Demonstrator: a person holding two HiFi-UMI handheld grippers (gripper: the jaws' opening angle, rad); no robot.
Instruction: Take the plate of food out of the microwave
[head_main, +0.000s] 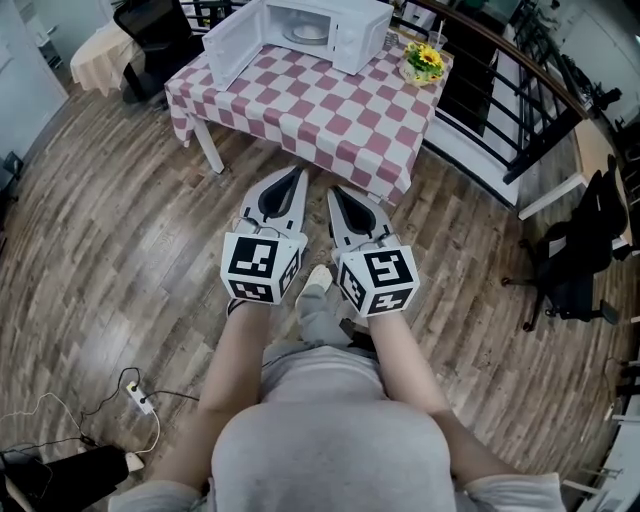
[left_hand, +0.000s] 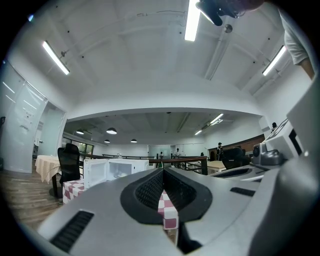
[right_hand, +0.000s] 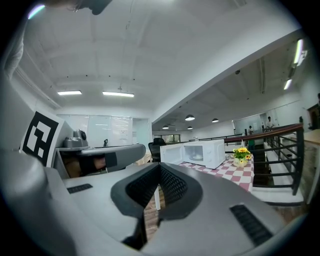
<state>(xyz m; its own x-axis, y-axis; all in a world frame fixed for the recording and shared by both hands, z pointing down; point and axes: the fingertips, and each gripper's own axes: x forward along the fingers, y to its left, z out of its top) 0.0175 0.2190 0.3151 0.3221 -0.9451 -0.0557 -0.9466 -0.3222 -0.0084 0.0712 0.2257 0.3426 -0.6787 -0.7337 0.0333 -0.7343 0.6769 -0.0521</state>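
Observation:
A white microwave (head_main: 300, 32) stands with its door swung open to the left on a table with a red-and-white checked cloth (head_main: 310, 110). A pale plate (head_main: 308, 32) rests inside it; the food on it is too small to make out. My left gripper (head_main: 300, 173) and right gripper (head_main: 333, 191) are held side by side over the wooden floor, well short of the table, both shut and empty. The left gripper view has its shut tips (left_hand: 163, 170) beside the microwave (left_hand: 112, 170). In the right gripper view the shut tips (right_hand: 160, 166) sit left of the microwave (right_hand: 197, 152) and plate (right_hand: 196, 157).
A pot of yellow flowers (head_main: 424, 62) sits on the table's right corner. A black railing (head_main: 500, 90) runs behind the table. Black office chairs stand at the right (head_main: 580, 260) and far left (head_main: 155, 30). A power strip (head_main: 140, 400) lies on the floor at lower left.

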